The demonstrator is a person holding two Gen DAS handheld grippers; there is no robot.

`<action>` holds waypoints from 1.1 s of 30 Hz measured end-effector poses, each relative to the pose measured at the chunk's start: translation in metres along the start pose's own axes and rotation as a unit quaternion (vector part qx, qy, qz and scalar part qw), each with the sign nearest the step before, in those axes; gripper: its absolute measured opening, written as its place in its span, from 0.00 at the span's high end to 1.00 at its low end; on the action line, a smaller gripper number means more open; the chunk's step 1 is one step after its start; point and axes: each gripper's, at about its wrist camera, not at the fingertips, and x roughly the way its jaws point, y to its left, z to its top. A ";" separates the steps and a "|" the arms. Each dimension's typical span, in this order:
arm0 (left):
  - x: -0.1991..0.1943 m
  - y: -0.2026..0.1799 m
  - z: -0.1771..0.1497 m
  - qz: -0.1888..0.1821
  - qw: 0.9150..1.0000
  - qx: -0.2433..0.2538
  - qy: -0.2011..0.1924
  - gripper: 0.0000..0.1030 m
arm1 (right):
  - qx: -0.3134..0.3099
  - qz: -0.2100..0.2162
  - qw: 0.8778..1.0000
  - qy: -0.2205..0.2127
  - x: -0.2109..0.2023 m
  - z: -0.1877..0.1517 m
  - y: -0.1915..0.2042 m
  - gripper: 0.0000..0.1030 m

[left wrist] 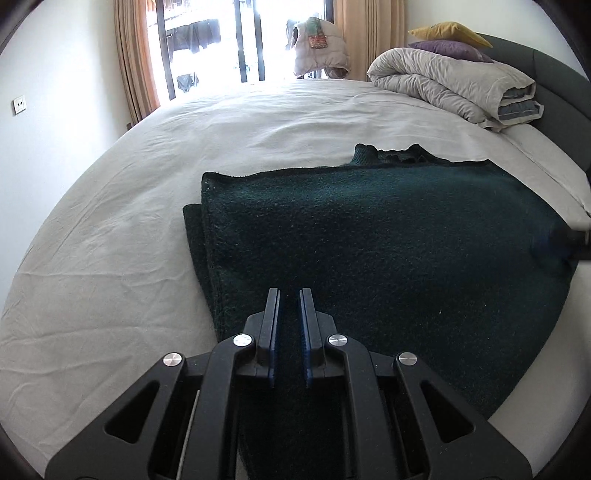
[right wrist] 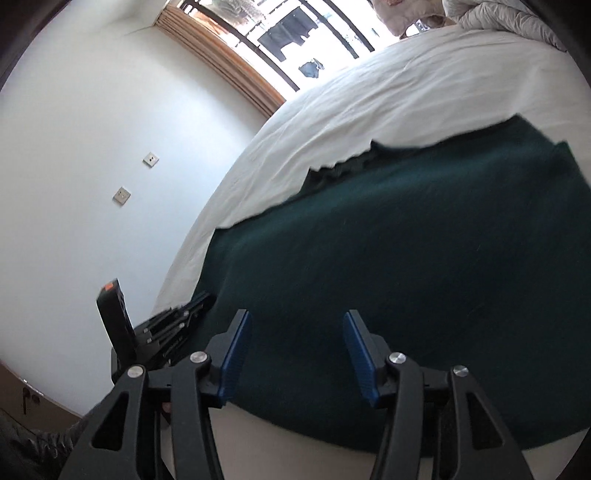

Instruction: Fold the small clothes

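Note:
A dark green knit sweater (left wrist: 369,240) lies on the white bed sheet (left wrist: 147,184), its left side folded over and its collar (left wrist: 388,155) toward the far side. My left gripper (left wrist: 290,295) is shut at the sweater's near left part, with green knit filling the thin gap between its pads. In the right wrist view that gripper (right wrist: 201,301) rests at the sweater's (right wrist: 406,240) left edge. My right gripper (right wrist: 297,321) hangs open over the near hem, its blue pads (right wrist: 236,350) wide apart and pressing on nothing. It shows as a dark blur (left wrist: 576,240) at the left wrist view's right edge.
A folded grey duvet (left wrist: 454,85) with a yellow pillow (left wrist: 450,33) and a purple pillow (left wrist: 447,50) sits at the far right by the dark headboard (left wrist: 554,92). A puffy jacket (left wrist: 319,48) hangs before the bright balcony door (left wrist: 240,37). A white wall (right wrist: 92,147) runs left of the bed.

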 end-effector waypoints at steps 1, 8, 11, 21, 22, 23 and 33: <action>0.001 0.000 0.000 -0.001 1.000 -0.001 0.001 0.91 | -0.004 -0.009 1.000 0.010 0.006 -0.007 0.000 0.46; -0.002 -0.001 -0.002 0.007 1.000 0.008 0.001 0.91 | 0.064 -0.081 0.994 -0.031 -0.031 -0.016 -0.056 0.96; -0.002 -0.001 -0.003 0.009 1.000 0.009 0.001 0.91 | 0.115 -0.108 0.985 -0.066 -0.066 -0.017 -0.095 1.00; -0.040 -0.028 0.014 -0.038 0.999 -0.031 -0.021 0.91 | 0.189 -0.131 0.960 -0.158 -0.103 -0.040 -0.146 1.00; -0.041 -0.044 0.017 -0.064 0.997 -0.025 -0.016 0.91 | 0.189 -0.132 0.960 -0.157 -0.101 -0.039 -0.146 1.00; -0.039 -0.063 0.019 -0.095 0.995 -0.015 -0.005 0.91 | 0.189 -0.131 0.961 -0.156 -0.103 -0.038 -0.149 1.00; -0.004 -0.097 0.003 -0.091 0.994 0.018 0.061 0.91 | 0.180 -0.127 0.962 -0.164 -0.106 -0.047 -0.145 1.00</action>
